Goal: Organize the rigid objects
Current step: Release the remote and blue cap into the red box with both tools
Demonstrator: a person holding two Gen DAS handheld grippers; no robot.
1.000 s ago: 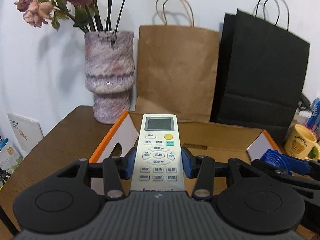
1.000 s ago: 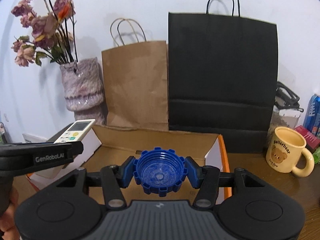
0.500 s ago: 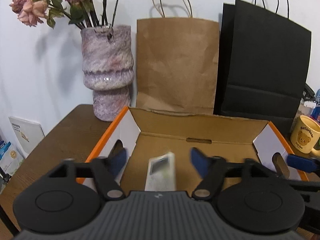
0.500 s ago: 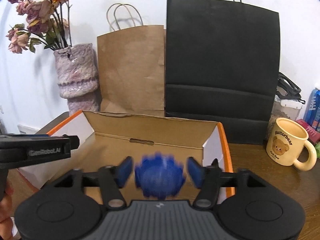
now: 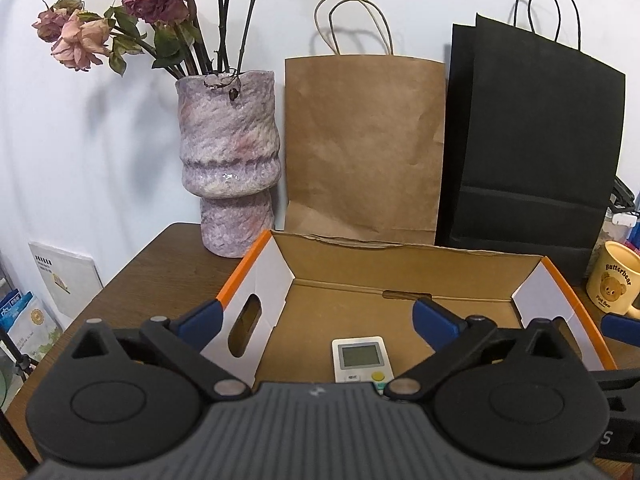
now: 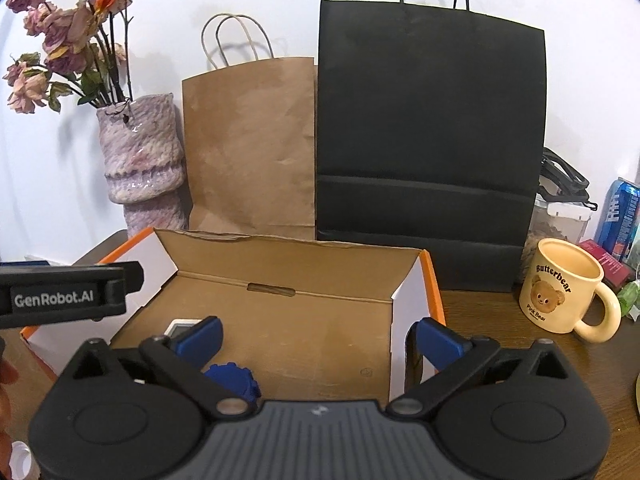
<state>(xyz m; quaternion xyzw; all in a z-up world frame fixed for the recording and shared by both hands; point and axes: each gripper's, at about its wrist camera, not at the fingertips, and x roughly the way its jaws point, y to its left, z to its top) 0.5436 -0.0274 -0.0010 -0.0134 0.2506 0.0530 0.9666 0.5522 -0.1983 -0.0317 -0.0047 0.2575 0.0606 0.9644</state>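
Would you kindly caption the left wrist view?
Left gripper jaws open above remote control lying in cardboard box.

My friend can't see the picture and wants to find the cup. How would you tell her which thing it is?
Find the big black paper bag standing against the wall behind the open cardboard box. On the wooden table, just right of the bag's bottom corner, stands the mug. It is pale yellow with a cartoon bear and the word Butterbear, unlike the blue can behind it.
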